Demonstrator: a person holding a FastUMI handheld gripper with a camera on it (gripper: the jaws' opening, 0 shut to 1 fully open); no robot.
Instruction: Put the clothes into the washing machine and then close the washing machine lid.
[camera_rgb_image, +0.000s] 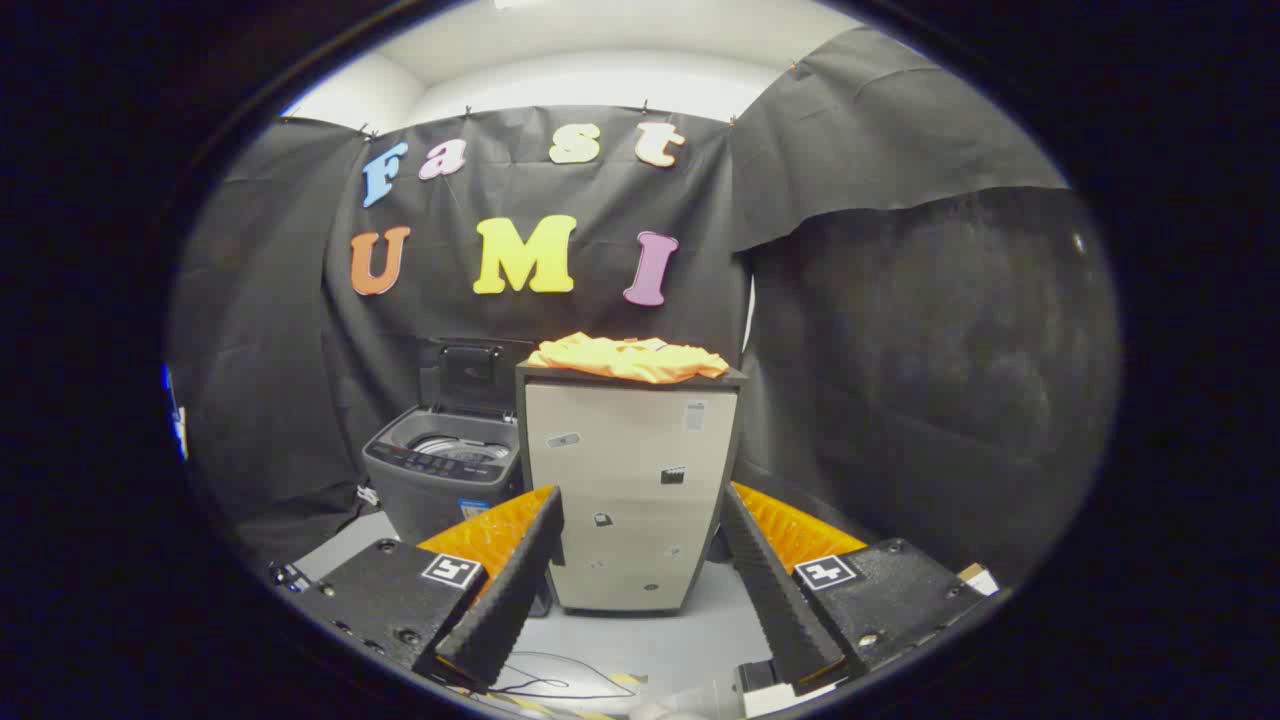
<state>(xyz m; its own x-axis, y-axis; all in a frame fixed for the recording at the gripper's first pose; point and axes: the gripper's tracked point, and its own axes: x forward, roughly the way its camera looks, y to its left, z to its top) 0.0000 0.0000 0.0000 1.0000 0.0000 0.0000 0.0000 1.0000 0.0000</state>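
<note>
An orange garment (628, 357) lies crumpled on top of a pale cabinet (630, 490), well beyond my fingers. To the cabinet's left stands a grey top-loading washing machine (445, 480) with its lid (470, 378) raised upright and the drum opening showing. My gripper (640, 520) stands open, far short of both, with nothing between its fingers. The cabinet's front shows in the gap between them.
Black cloth walls close the booth behind and on both sides. A pale floor (690, 620) runs from my fingers to the cabinet, with a thin cable (540, 685) lying on it close by.
</note>
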